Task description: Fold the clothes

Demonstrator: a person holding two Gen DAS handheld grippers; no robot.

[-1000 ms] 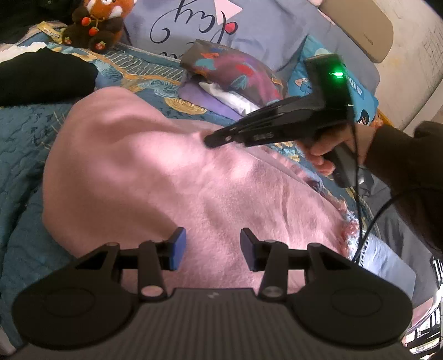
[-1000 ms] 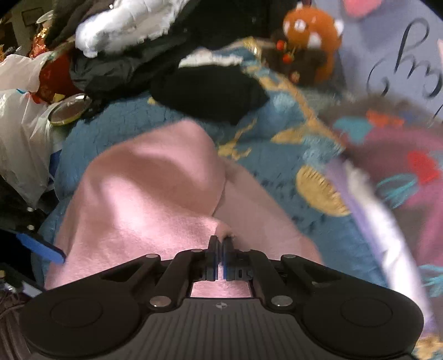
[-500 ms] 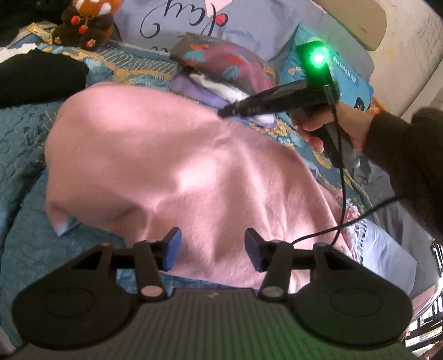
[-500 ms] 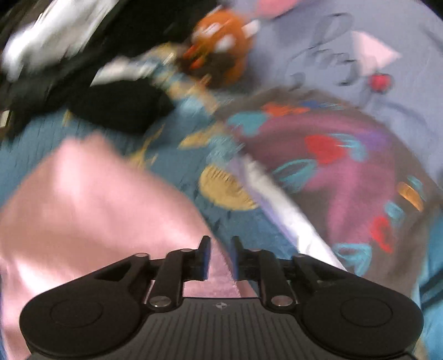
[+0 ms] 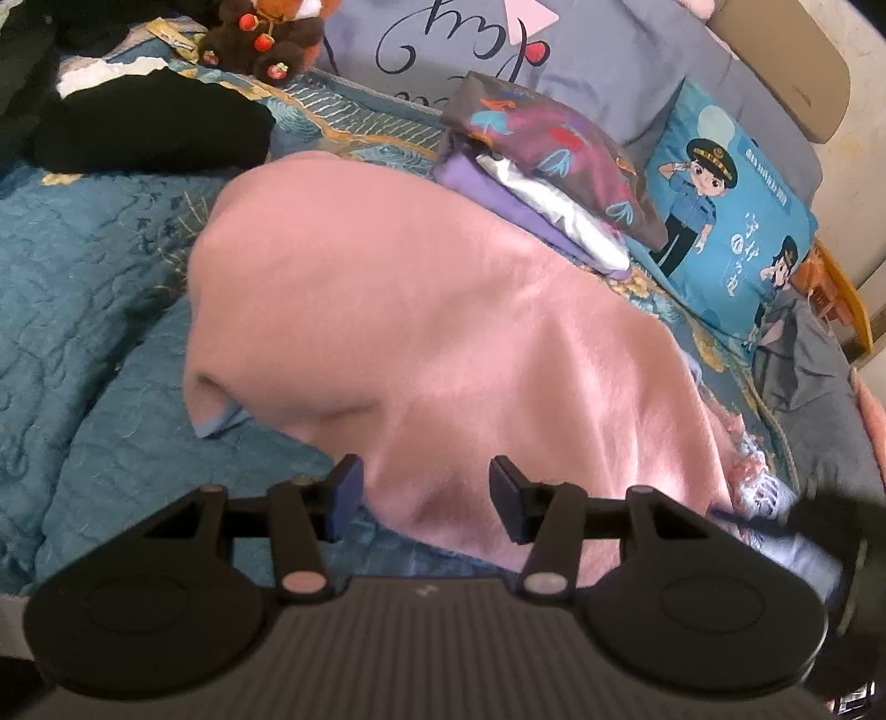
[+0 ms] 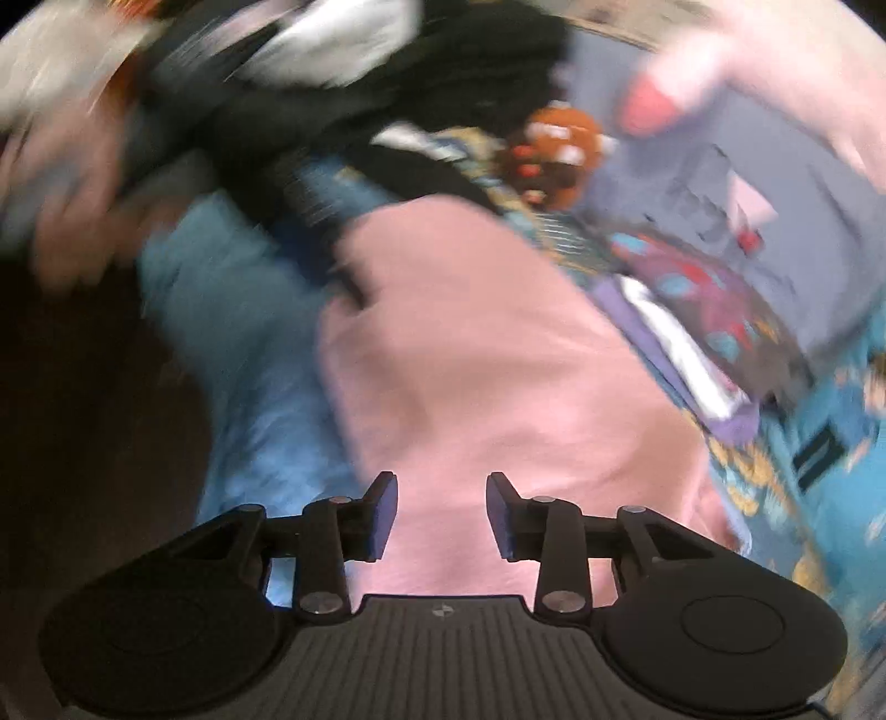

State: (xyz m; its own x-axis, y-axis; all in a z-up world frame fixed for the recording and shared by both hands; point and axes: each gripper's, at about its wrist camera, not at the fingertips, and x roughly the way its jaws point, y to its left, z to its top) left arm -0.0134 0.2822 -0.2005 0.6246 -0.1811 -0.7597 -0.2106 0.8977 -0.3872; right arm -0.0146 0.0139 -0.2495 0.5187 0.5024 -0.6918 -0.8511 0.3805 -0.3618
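Observation:
A pink fleece garment (image 5: pixel 432 310) lies folded over on the teal quilted bed, with a small pale blue corner (image 5: pixel 213 423) sticking out at its left edge. It also shows in the blurred right wrist view (image 6: pixel 470 360). My left gripper (image 5: pixel 425 493) is open and empty, just above the garment's near edge. My right gripper (image 6: pixel 441 515) is open and empty above the garment's near part.
A stack of folded clothes (image 5: pixel 548 166) with a purple patterned piece on top lies beyond the garment. A black garment (image 5: pixel 149 130) and a plush toy (image 5: pixel 266 39) lie at the far left. Pillows (image 5: pixel 731 221) line the back. The teal quilt (image 5: pixel 83 277) spreads left.
My right gripper let go of the pink garment's far edge, opened, and pulled back toward the near side. It has left the left wrist view. The garment now lies flat.

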